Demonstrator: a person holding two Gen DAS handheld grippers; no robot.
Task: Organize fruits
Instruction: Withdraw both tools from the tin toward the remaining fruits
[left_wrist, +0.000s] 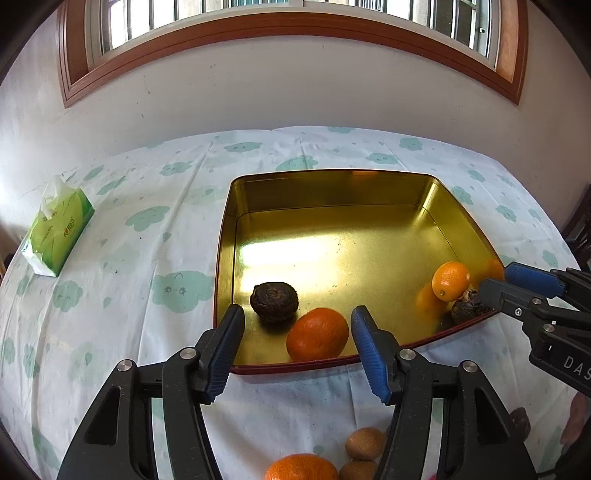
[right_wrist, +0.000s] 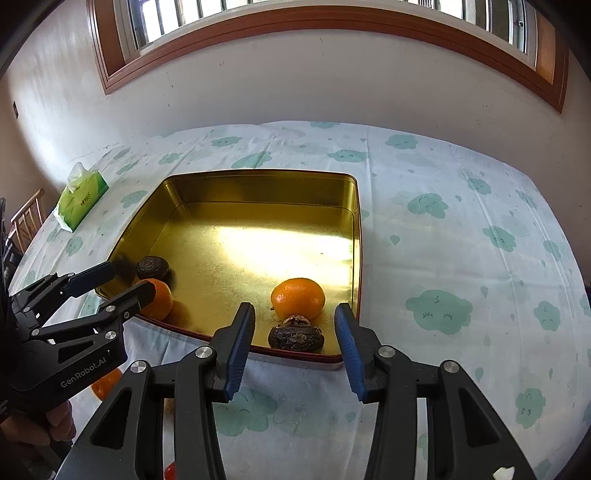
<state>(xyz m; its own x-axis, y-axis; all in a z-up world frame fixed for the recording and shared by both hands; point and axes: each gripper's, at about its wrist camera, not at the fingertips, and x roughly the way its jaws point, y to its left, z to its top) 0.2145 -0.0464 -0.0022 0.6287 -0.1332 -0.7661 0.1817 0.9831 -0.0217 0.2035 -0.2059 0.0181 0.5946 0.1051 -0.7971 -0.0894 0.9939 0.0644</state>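
Observation:
A gold tin tray (left_wrist: 332, 188) with a red rim lies on the cloud-print tablecloth. Near its front left lie a dark wrinkled fruit (left_wrist: 274, 301) and an orange (left_wrist: 317, 334). My left gripper (left_wrist: 297, 312) stands open above them, its pads touching neither. At the tray's right corner are a smaller orange (right_wrist: 298, 297) and a second dark fruit (right_wrist: 295, 338). My right gripper (right_wrist: 294, 308) is open too, with that dark fruit lying between its blue pads and a gap on each side. Each gripper shows in the other's view, the right gripper (left_wrist: 496, 277) and the left gripper (right_wrist: 129, 277).
A green tissue pack (left_wrist: 55, 229) lies at the table's far left. Loose on the cloth near me are an orange (left_wrist: 301, 467) and brown kiwis (left_wrist: 365, 443). A white wall and a window stand behind the table. A wooden chair (right_wrist: 26, 214) is at the left edge.

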